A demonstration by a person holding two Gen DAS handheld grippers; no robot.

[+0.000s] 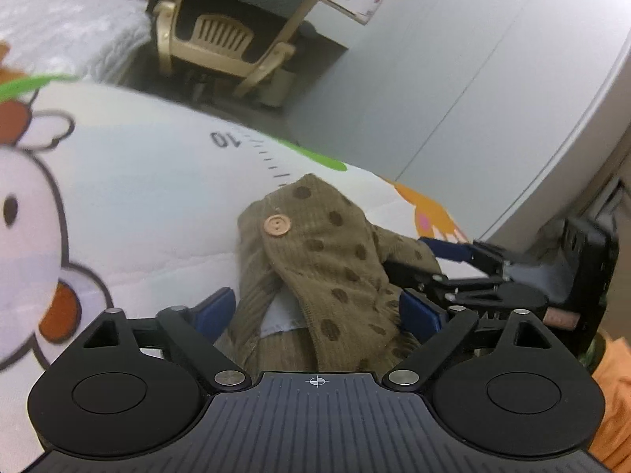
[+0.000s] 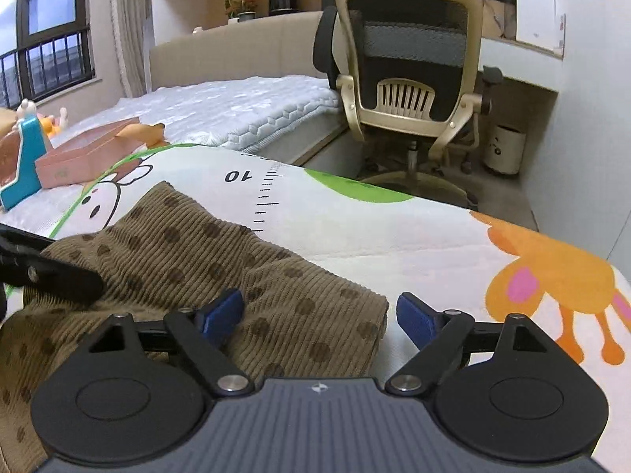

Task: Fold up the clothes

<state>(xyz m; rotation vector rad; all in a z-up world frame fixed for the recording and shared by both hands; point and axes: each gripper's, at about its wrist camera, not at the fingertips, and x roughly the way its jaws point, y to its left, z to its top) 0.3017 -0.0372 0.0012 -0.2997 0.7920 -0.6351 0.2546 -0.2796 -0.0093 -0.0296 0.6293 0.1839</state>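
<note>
A white quilted mat (image 2: 355,232) printed with cartoon animals, a green band and a ruler scale marked "10" covers the surface in both wrist views, with a bed (image 2: 236,106) and a beige-framed mesh office chair (image 2: 410,71) behind it. On the mat lies a brown corduroy garment (image 2: 189,252) dotted with darker spots, bunched and partly folded over itself; in the left wrist view its raised flap carries a round peach button (image 1: 277,226) and a pale lining shows beneath. The left gripper (image 1: 319,307) stands wide open with the cloth heaped between its blue-padded fingers (image 1: 215,307), and whether either pad presses the fabric cannot be told. The right gripper (image 2: 319,315) is likewise spread wide, one blue pad resting on the corduroy and the other out over bare mat just past the garment's folded edge, with nothing clamped. In the left wrist view the right gripper reaches in from the right, its fingers at the garment's far side. A pink box (image 2: 79,153) and a blue object (image 2: 23,161) sit on the bed at the left of the right wrist view.
</note>
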